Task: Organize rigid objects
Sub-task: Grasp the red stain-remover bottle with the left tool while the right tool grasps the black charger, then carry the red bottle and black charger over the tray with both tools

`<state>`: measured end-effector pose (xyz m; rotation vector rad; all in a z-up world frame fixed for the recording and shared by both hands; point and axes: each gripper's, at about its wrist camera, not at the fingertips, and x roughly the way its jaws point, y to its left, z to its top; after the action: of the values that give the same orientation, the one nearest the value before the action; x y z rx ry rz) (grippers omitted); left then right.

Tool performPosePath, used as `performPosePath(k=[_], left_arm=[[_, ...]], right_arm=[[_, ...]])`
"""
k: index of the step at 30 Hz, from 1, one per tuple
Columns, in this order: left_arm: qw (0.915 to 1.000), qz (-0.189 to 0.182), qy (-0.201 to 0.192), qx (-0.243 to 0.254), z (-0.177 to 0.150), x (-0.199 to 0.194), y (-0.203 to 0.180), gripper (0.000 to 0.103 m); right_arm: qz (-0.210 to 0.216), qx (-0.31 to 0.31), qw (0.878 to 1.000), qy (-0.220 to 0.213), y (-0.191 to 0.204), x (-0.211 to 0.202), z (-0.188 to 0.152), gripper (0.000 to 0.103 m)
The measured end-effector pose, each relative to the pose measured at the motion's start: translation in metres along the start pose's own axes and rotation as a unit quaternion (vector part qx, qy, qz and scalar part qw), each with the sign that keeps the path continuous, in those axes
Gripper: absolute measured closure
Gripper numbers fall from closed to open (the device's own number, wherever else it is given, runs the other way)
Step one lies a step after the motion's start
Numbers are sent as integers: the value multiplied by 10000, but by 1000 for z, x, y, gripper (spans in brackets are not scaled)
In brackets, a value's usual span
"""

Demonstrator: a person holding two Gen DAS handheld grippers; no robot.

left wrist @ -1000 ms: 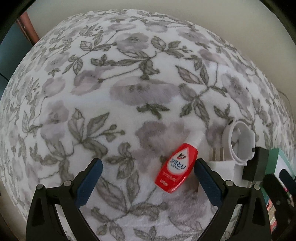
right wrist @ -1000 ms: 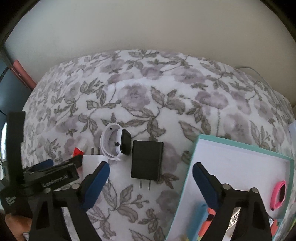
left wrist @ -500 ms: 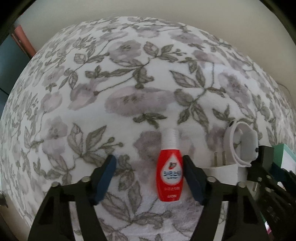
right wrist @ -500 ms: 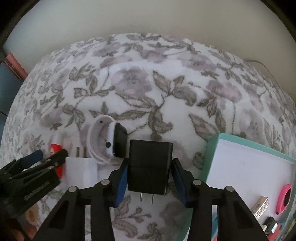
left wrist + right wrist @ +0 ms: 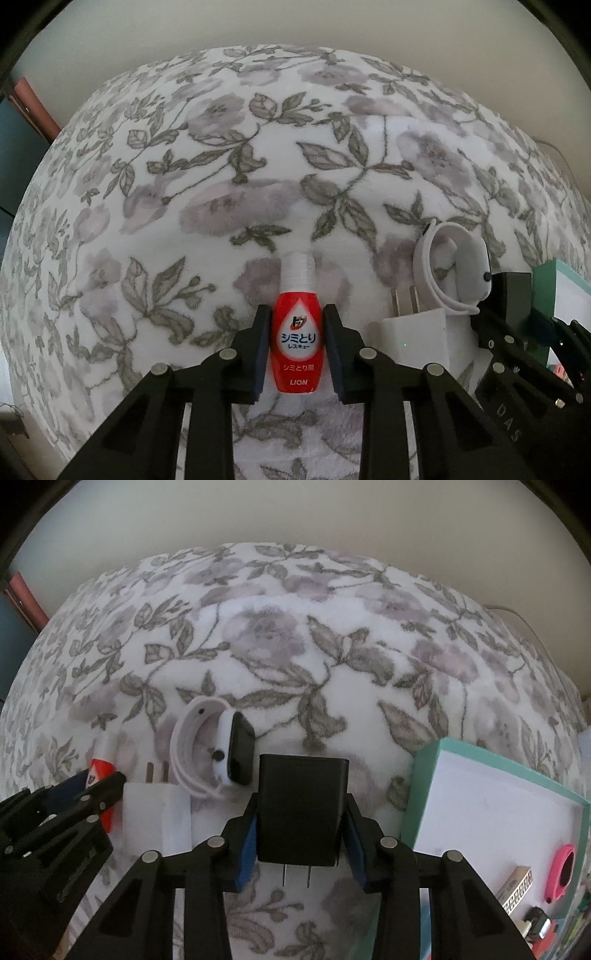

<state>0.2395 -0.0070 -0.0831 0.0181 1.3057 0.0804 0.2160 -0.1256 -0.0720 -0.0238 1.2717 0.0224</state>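
Lying on the floral blanket [image 5: 229, 206], the white charger [image 5: 410, 338] serves as the landmark for everything around it. Just left of that charger, the red bottle [image 5: 296, 341] lies with its white cap pointing away from the camera, and the left gripper [image 5: 296, 350] has its jaws closing on the bottle's red body, the pads at both sides of it. Just beyond the white charger, the white smartwatch [image 5: 218, 753] lies on its side with the band looped, its dark face turned toward the black charger [image 5: 301, 812]. That black charger sits just right of the white one, prongs pointing toward the camera, and the right gripper [image 5: 301, 836] is closing on it, blue pads against its two sides. Farther right of the white charger, past the black one, a teal box [image 5: 424, 794] holds a pink ring-shaped item [image 5: 561, 873] and other small objects.
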Motion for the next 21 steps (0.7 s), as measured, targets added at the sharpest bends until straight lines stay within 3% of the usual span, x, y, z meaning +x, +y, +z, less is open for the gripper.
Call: performPosePath(k=[5, 10, 21], left_arm=[[9999, 118, 32, 114, -23, -10, -9, 73], [9999, -83, 120, -7, -40, -20, -13, 74], [9995, 151, -133, -227, -81, -72, -14, 74]], right_arm=[[140, 34, 9999, 73, 2, -8, -18, 60], [585, 352, 9977, 35, -10, -20, -36, 60], [1008, 881, 9896, -517, -48, -89, -72, 61]])
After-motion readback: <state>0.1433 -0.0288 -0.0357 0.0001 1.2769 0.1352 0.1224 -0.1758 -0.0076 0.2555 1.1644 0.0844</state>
